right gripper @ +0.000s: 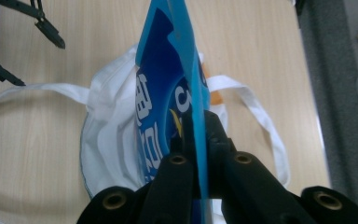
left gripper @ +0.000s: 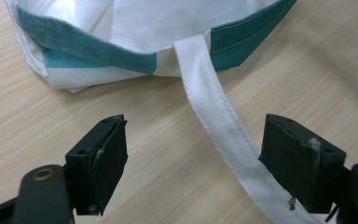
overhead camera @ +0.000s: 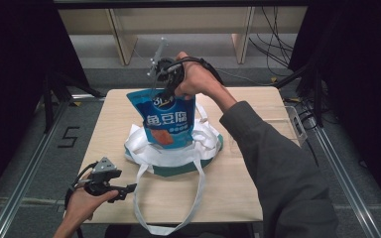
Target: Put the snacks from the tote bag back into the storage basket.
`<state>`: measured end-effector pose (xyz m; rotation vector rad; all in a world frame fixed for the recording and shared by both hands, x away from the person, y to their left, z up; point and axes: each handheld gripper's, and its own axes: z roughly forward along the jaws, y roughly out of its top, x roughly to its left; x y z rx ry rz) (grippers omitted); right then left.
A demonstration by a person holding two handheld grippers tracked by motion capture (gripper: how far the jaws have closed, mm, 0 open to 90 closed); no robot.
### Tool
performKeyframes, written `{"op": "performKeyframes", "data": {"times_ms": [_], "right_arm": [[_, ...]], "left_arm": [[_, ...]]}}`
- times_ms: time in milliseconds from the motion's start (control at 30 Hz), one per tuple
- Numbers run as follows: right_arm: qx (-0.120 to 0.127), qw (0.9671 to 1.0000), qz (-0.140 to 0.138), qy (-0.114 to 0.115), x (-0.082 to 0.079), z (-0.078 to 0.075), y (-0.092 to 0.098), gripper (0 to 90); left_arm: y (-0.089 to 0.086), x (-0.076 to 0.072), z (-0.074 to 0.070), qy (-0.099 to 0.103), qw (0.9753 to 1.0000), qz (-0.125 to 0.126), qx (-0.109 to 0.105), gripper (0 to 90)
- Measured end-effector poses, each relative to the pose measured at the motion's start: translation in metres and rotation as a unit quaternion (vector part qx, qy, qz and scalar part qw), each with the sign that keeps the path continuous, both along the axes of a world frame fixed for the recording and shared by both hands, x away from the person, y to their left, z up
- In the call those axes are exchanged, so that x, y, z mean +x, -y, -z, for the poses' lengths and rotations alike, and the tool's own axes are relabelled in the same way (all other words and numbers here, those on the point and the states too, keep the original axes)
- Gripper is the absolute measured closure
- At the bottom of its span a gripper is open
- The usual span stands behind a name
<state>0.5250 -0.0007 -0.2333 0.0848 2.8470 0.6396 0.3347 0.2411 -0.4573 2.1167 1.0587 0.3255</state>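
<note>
- Right gripper (overhead camera: 167, 82) raised above the far middle of the table (overhead camera: 258, 193), black jaws pinching the flat top edge of a snack bag (overhead camera: 170, 119).
- Snack bag: glossy blue plastic pouch, white lettering, an orange picture low on its front; hanging upright, wider at the top, bottom end down inside the mouth of the tote bag (overhead camera: 144, 153).
- Seen edge-on from the right gripper view, the snack bag (right gripper: 161, 116) thin as a sheet, sealed rim clamped tight between the two jaws of the right gripper (right gripper: 198, 154).
- Tote bag: soft white woven cloth, crumpled and slumped flat on the tabletop, teal band along the rim (left gripper: 121, 56).
- Long white strap (overhead camera: 178, 218) looping off the near edge of the table; a second strap (right gripper: 265, 126) lying on the far side.
- Left gripper (overhead camera: 129, 189) held low at the near left corner, apart from the tote bag, pointing toward it.
- Jaws of the left gripper (left gripper: 193, 163) spread wide, gripping nothing, the flat ribbed webbing of the strap (left gripper: 214, 121) running between them and passing under the right-hand one.
- Table: pale wood, fine straight grain, smooth matt surface.
</note>
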Motion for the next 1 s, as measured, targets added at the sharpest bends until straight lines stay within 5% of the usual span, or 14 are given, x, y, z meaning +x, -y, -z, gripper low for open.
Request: {"op": "performKeyframes", "data": {"times_ms": [200, 400, 1000], "right_arm": [[0.011, 0.9999, -0.002, 0.004, -0.009, -0.037, 0.008, 90.0], [0.005, 0.9998, 0.012, 0.016, -0.013, -0.054, 0.026, 90.0], [-0.011, 0.9971, 0.074, 0.018, -0.007, -0.065, 0.101, 90.0]], "left_arm": [[0.000, 0.000, 0.000, -0.003, 1.0000, 0.000, 0.003, 21.9], [-0.001, 0.000, 0.000, -0.002, 1.0000, -0.001, 0.007, 21.9], [-0.003, 0.002, -0.001, 0.001, 0.9999, 0.009, 0.013, 21.9]]}}
